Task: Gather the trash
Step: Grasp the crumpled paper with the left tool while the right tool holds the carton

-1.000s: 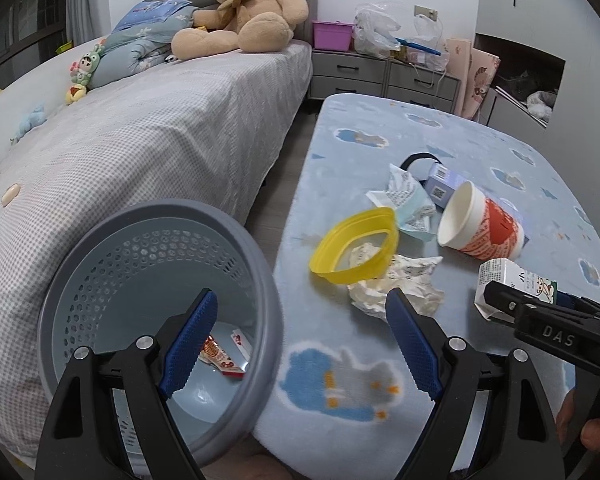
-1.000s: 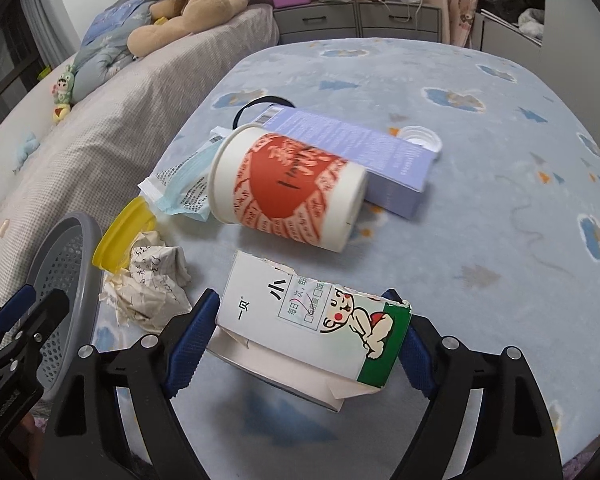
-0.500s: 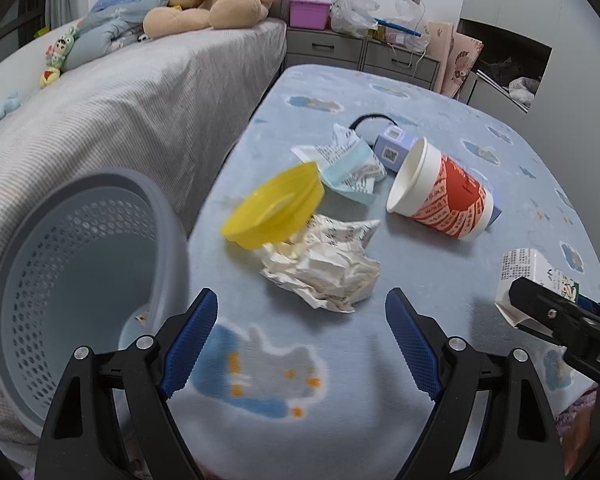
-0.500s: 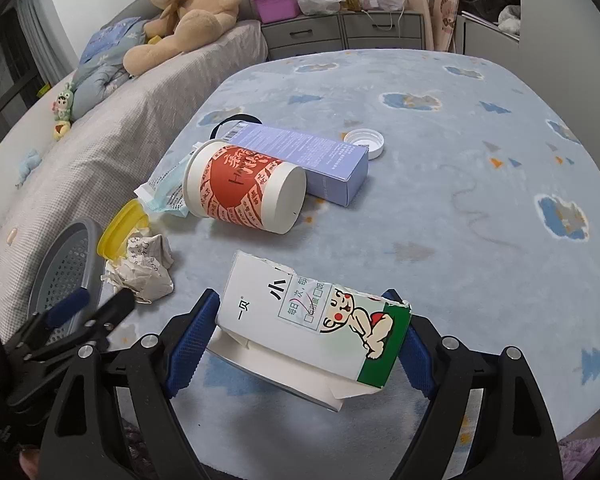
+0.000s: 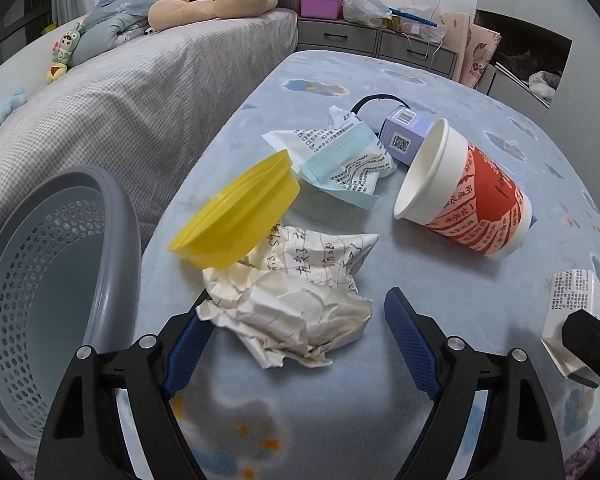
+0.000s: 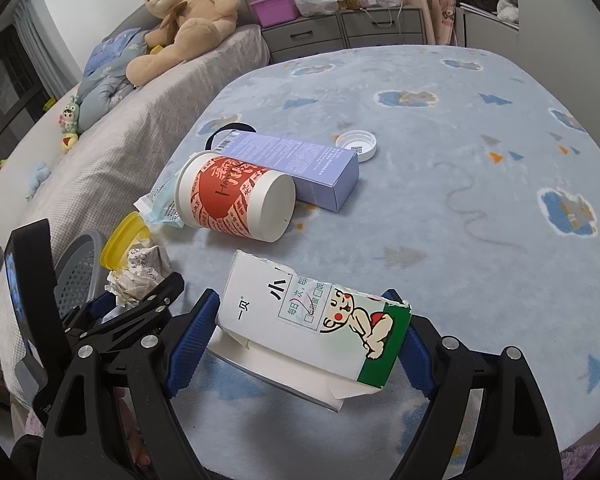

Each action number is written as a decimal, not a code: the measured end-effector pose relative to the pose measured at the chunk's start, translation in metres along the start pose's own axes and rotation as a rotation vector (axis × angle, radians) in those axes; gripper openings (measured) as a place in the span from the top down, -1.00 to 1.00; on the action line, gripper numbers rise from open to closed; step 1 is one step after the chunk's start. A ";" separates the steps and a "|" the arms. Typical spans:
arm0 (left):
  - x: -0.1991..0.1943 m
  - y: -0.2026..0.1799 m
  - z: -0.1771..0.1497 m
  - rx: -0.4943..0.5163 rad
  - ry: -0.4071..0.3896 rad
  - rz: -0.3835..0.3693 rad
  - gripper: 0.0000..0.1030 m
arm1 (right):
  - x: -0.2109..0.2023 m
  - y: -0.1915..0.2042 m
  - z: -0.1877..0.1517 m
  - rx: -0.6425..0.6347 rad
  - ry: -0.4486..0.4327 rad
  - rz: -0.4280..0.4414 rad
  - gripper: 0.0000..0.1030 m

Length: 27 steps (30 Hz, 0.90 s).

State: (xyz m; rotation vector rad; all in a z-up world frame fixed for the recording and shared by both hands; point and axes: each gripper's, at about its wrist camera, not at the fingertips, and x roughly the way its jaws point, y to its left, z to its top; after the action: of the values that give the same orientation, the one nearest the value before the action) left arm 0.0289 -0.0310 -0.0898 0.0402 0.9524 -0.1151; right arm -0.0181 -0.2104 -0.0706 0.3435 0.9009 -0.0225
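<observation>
While the left gripper (image 5: 296,332) hangs low over the blue patterned rug (image 5: 440,92) with its blue fingers (image 5: 410,338) spread wide, the crumpled paper (image 5: 296,300) lies between them, its near-left edge at or against the left finger, though I cannot tell whether they truly touch. Taking that crumpled paper as the landmark: a yellow plastic lid (image 5: 236,212) leans tilted on its far-left side; beyond the lid lies a blue face mask (image 5: 340,168) on printed wrapping; to the far right of the paper a red and white paper cup (image 5: 464,200) lies on its side, mouth turned toward the paper, with a lavender box (image 5: 406,136) just behind it. Left of the paper, off the rug's edge, stands the grey perforated basket (image 5: 60,280), beside the grey bed (image 5: 140,92). Well to the right of the paper, the right gripper (image 6: 304,336) has its fingers (image 6: 190,340) clamped on the two ends of a torn milk carton (image 6: 312,320), which lies flattened across them above the rug. A white cap (image 6: 357,145) rests farther off, beyond the box.
</observation>
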 end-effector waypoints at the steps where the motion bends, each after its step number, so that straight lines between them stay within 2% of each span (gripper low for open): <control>1: 0.000 -0.001 0.000 0.003 -0.001 0.001 -0.35 | 0.000 0.000 0.000 -0.003 -0.001 0.001 -0.55; 6: -0.004 -0.004 -0.003 0.024 -0.004 -0.024 -0.22 | -0.001 -0.002 0.000 0.009 0.002 0.003 -0.55; 12: -0.020 -0.008 -0.017 0.051 -0.009 -0.055 -0.21 | -0.003 -0.009 0.000 0.018 -0.002 -0.003 -0.55; 17: -0.046 -0.005 -0.029 0.065 -0.044 -0.072 -0.21 | -0.011 -0.007 0.001 0.010 -0.027 -0.010 -0.55; 21: -0.073 0.007 -0.032 0.067 -0.091 -0.045 -0.21 | -0.018 0.007 0.002 -0.021 -0.044 -0.009 -0.55; 27: -0.110 0.045 -0.028 0.028 -0.151 -0.009 -0.21 | -0.021 0.044 0.004 -0.086 -0.047 0.027 -0.55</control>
State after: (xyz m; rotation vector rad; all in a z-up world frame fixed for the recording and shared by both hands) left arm -0.0519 0.0253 -0.0171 0.0521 0.7998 -0.1383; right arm -0.0211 -0.1722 -0.0392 0.2739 0.8476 0.0332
